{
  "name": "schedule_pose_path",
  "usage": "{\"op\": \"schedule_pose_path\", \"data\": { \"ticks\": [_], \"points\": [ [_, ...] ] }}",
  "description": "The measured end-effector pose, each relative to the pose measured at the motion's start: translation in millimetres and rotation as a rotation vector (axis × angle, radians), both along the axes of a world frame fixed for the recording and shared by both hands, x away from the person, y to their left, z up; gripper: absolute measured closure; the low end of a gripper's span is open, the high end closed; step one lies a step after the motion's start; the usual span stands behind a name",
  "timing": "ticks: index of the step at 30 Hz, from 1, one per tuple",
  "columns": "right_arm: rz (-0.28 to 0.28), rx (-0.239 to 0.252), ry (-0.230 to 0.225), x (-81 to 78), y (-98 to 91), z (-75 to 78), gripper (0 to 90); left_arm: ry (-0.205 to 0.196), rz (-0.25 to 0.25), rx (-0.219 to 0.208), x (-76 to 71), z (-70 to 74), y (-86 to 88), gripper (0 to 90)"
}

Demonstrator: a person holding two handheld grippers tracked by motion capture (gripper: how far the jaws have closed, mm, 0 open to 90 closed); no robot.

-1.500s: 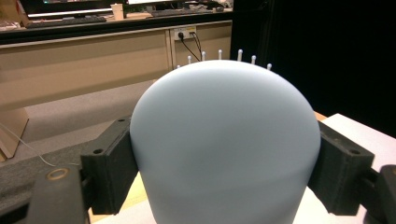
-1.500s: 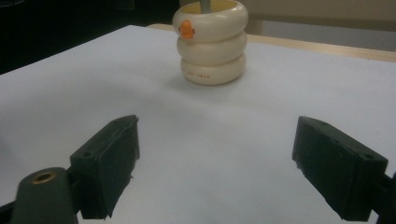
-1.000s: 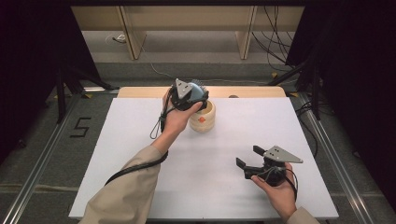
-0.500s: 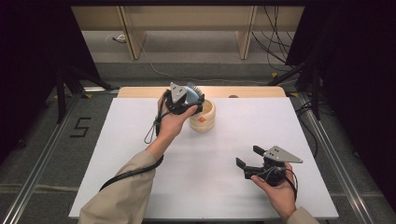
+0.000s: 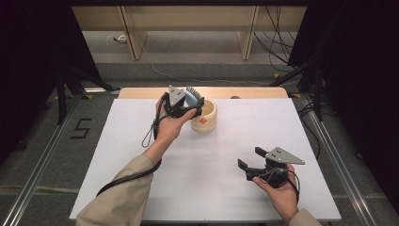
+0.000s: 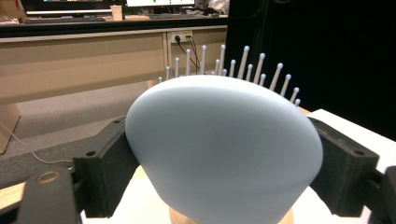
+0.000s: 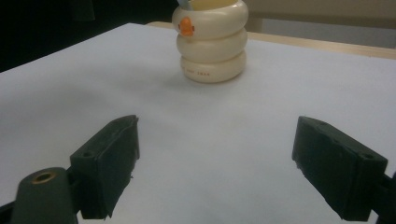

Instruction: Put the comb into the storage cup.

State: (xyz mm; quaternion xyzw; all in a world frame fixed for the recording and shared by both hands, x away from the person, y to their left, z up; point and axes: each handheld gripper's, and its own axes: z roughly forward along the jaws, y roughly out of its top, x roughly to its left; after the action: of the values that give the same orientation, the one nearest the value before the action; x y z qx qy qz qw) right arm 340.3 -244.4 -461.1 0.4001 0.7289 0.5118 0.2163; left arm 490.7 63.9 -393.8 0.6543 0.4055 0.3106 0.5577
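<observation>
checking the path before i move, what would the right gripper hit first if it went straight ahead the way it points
Probably the cream ringed cup with an orange mark. It stands ahead between the right gripper and its open jaws' line, across bare white table; depth is unclear.

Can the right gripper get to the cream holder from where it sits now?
Probably yes. The right gripper stands open with bare table between it and the cream holder; but the left gripper, holding the blue brush, crowds its top.

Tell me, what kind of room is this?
Probably a lab or test workshop: a white table on metal floor rails, loose black cables behind, dark curtains at the sides, and monitors on a long wooden desk.
</observation>
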Motion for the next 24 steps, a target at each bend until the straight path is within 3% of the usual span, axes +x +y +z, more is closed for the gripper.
{"op": "schedule_pose_path", "data": {
  "ticks": [24],
  "points": [
    [-0.001,0.000,-0.002,-0.1,0.0,0.2,16.0,-0.022,-0.057,0.021,-4.9,6.8,3.5,1.4]
  ]
}}
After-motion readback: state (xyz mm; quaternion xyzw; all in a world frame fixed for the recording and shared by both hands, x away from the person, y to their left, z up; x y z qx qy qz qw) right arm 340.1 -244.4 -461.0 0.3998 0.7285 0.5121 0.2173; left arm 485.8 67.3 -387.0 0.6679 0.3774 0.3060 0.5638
